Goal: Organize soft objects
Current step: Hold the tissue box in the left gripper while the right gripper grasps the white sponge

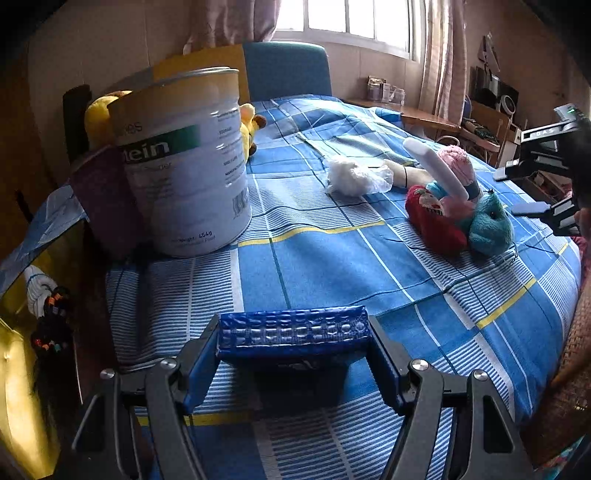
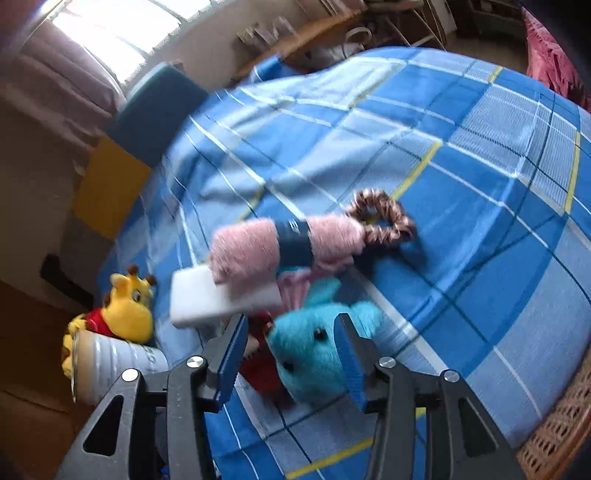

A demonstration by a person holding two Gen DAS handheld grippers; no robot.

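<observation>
Readable markings I can log, all on the white tin (image 1: 188,162) standing on the bed:
- "tein" in large white letters on a green band, the word's start cut off.
- Above it, pale letters ending in "es".
- Near the base, "Weight 454g".
- A barcode low on its right side.
- Side columns of small print, too blurred for me to read.

bed (image 1: 325,254) with blue checked sheet, white and yellow lines | white tin (image 1: 188,162) with green label band, upright at bed's left edge | maroon cup (image 1: 103,199) touching the tin's left side | teal chair back (image 1: 286,70) behind the bed | window (image 1: 347,18) with pink curtains (image 1: 441,59) | cluttered wooden desk (image 1: 424,116) at right
</observation>
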